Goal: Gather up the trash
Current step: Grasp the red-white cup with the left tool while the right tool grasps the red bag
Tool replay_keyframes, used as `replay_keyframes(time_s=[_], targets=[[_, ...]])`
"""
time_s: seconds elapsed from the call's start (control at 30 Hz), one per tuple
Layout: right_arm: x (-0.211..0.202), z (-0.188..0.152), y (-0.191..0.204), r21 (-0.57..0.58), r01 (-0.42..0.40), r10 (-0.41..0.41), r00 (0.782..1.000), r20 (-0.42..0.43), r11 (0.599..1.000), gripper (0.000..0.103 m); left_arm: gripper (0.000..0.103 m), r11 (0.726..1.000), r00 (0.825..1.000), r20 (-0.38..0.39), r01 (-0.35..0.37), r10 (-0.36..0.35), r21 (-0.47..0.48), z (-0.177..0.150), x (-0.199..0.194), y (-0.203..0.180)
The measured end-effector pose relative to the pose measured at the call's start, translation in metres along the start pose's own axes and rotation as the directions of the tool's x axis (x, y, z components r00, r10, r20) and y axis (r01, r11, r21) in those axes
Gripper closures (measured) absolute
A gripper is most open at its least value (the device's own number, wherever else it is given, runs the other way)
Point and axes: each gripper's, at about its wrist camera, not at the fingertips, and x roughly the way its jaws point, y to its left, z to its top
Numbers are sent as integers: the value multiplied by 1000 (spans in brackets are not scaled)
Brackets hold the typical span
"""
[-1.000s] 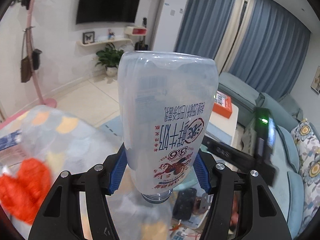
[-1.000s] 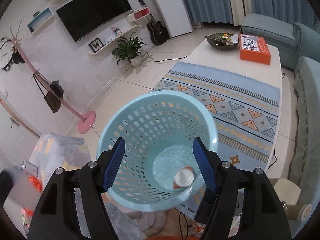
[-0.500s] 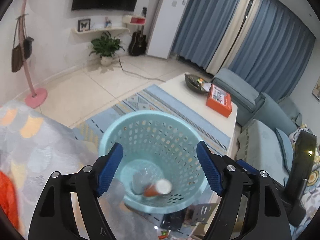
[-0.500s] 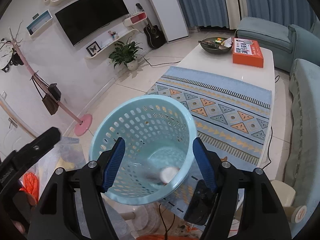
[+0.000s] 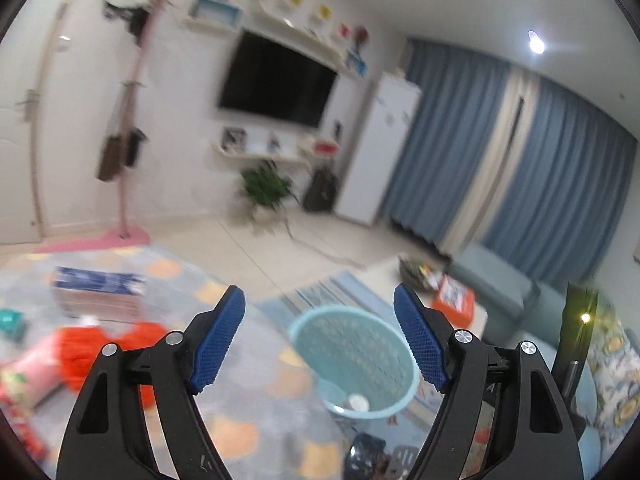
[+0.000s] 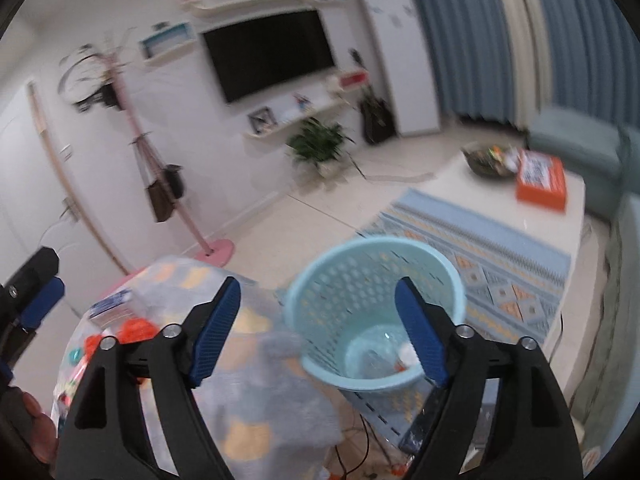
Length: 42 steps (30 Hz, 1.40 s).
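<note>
A light blue perforated waste basket (image 5: 352, 360) (image 6: 376, 312) stands on the floor beside the table. A clear plastic bottle with a white cap (image 6: 406, 354) lies in its bottom; its cap also shows in the left wrist view (image 5: 357, 402). My left gripper (image 5: 320, 340) is open and empty, above the table edge and the basket. My right gripper (image 6: 318, 330) is open and empty, above the basket's left rim. Orange-red trash (image 5: 104, 348) (image 6: 134, 328) lies on the table at the left.
A table with a grey patterned cloth (image 5: 248, 420) (image 6: 256, 400) holds a blue-and-white packet (image 5: 96, 290) and a pink packet (image 5: 28, 376). A patterned rug (image 6: 480, 240), a white coffee table with an orange box (image 6: 540, 180), a teal sofa (image 5: 500, 292) and a pink coat stand (image 6: 216, 248) surround it.
My left gripper held the bottle upside down, then opened and let it fall into the basket. Both grippers have since tilted up and shifted left toward the table.
</note>
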Motion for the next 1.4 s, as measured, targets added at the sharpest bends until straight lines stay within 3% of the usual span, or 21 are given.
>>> replay_keyframes(time_s=[0.07,0.13,0.33,0.43,0.63,0.73,0.87,1.0,1.07,1.17,1.23,1.33,1.4], targets=[[-13,0,25,-49,-46,47,998,29,998,21,27,994,991,66,-111,112,-18,5,-32,13],[-26,-1,51,-97,-104,110,992,58,990,16,27,969,962,117,-244,246,-37,9,-58,27],[-46,-13,121,-220,-215,237,968,83,952,11,27,898,875,205,-421,439,-125,12,-138,83],[-46,-21,152,-267,-242,265,963,54,933,11,27,848,826,197,-499,528,-178,7,-173,117],[-44,-43,197,-354,-273,298,954,18,895,11,27,742,756,91,-602,649,-296,-10,-228,193],[-38,-55,211,-372,-297,316,949,-10,879,11,23,714,752,20,-617,659,-331,-22,-241,229],[-22,-72,227,-379,-316,314,947,-69,870,11,14,700,752,-53,-634,656,-329,-47,-252,274],[-10,-85,235,-373,-317,299,948,-107,872,11,14,706,811,-162,-573,563,-416,-73,-248,328],[-7,-88,237,-373,-311,289,950,-115,874,11,14,692,821,-201,-562,535,-453,-86,-244,346],[-3,-90,238,-380,-299,273,954,-122,876,11,14,697,842,-238,-535,484,-477,-99,-238,362],[-1,-92,240,-382,-293,264,956,-128,877,11,14,705,853,-226,-517,470,-486,-111,-242,363],[3,-94,241,-383,-289,255,957,-139,877,11,14,727,856,-232,-516,462,-453,-111,-233,362],[6,-97,243,-388,-288,249,957,-148,876,11,14,747,871,-238,-490,429,-449,-112,-225,366]])
